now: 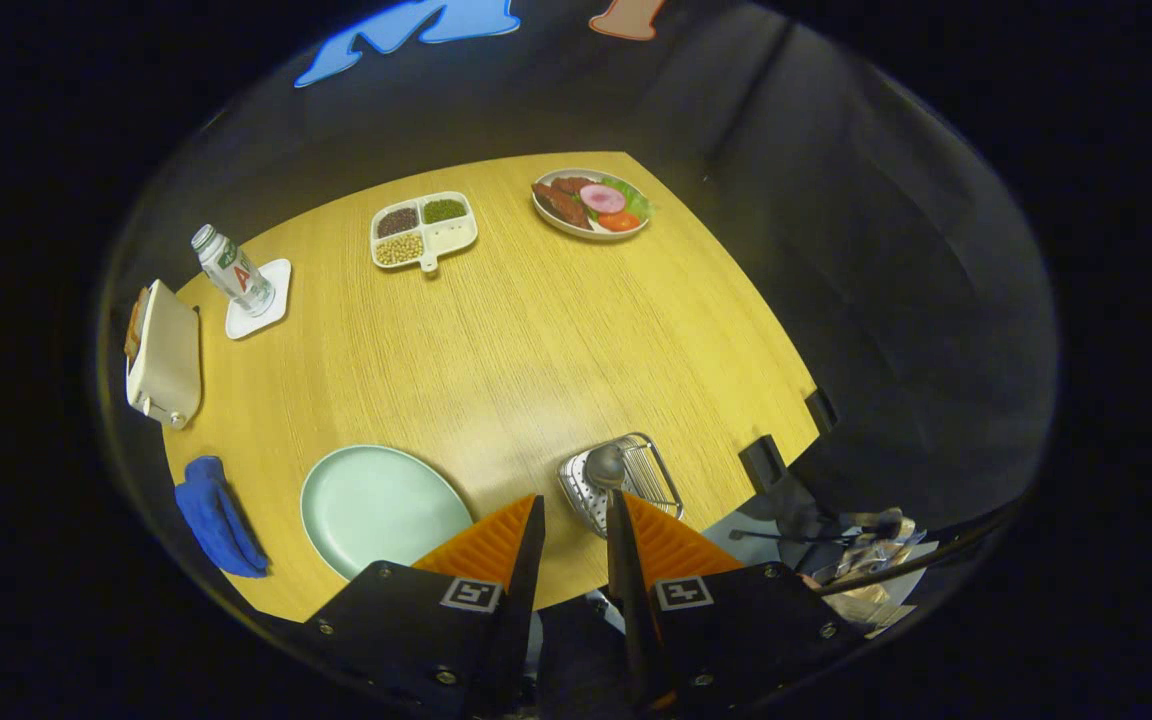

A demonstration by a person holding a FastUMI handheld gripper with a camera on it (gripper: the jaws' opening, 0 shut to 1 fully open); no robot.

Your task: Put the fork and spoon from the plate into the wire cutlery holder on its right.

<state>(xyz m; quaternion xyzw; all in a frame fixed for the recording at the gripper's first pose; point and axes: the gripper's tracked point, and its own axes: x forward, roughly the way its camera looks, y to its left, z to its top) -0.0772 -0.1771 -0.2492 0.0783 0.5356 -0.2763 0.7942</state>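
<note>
A pale green plate [376, 505] lies bare on the wooden table, just ahead and left of my fingers. To its right stands the wire cutlery holder [636, 478]. A spoon [604, 466] sticks up from it, bowl end up and right at the tip of my right finger; its handle is hidden. I cannot make out a fork. My gripper [576, 500] hovers high above the table beside the holder, open, with only bare tabletop showing between its fingers.
A blue cloth [219, 515] lies left of the plate. Further off are a cream toaster-like box [166, 365], a bottle [233, 270] on a white coaster, a divided dish of beans [423, 230] and a plate of food [591, 203]. The table's right edge runs just past the holder.
</note>
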